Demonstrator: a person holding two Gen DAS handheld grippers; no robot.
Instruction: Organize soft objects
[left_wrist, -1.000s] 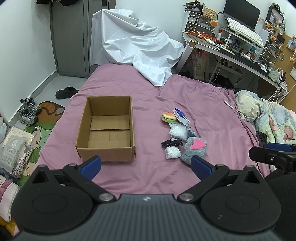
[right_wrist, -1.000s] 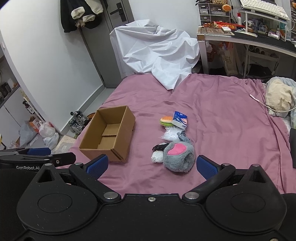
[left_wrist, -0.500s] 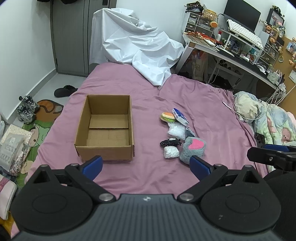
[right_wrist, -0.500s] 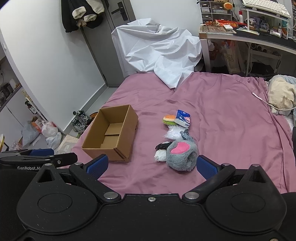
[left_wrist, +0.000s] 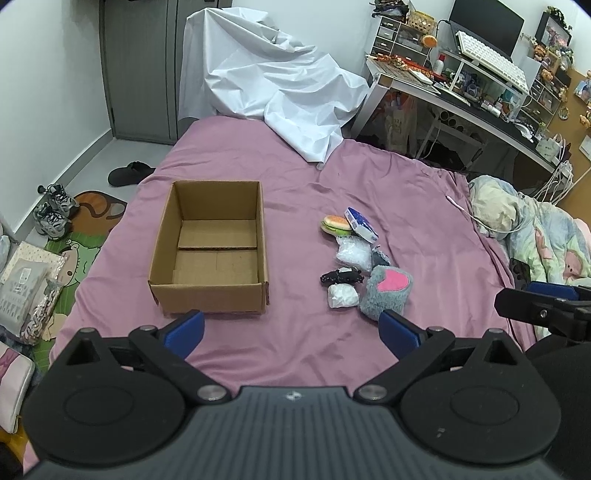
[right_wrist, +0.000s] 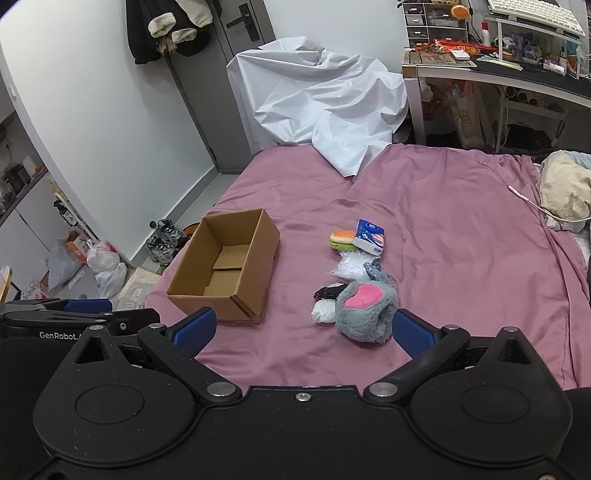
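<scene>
Presently on pink bedsheet (left_wrist: 295, 192):

Cardboard box (left_wrist: 212, 245): left of centre, flaps off, open side up, nothing inside; likely the intended container for the soft items.

Soft-object cluster, right of box, well apart from it, running near to far in a loose row:
- grey plush with pink heart (left_wrist: 386, 291), nearest, lying on its side;
- white wad (left_wrist: 343, 296), just left of plush, touching or nearly so;
- small black item (left_wrist: 341, 276), kind unclear;
- clear crinkled bag (left_wrist: 354, 253);
- toy burger (left_wrist: 335, 225);
- blue-and-white tissue pack (left_wrist: 361, 224), leaning at burger's right.

Left gripper (left_wrist: 291, 330): held low at near edge of bed, jaws spread wide, nothing between blue pads; aimed between box and cluster.

Right gripper (right_wrist: 303, 332): likewise wide open, holding nothing; plush (right_wrist: 365, 310) sits just beyond its right pad, probably first candidate for pickup.

Task judged not yet begun: all items outside box.
</scene>
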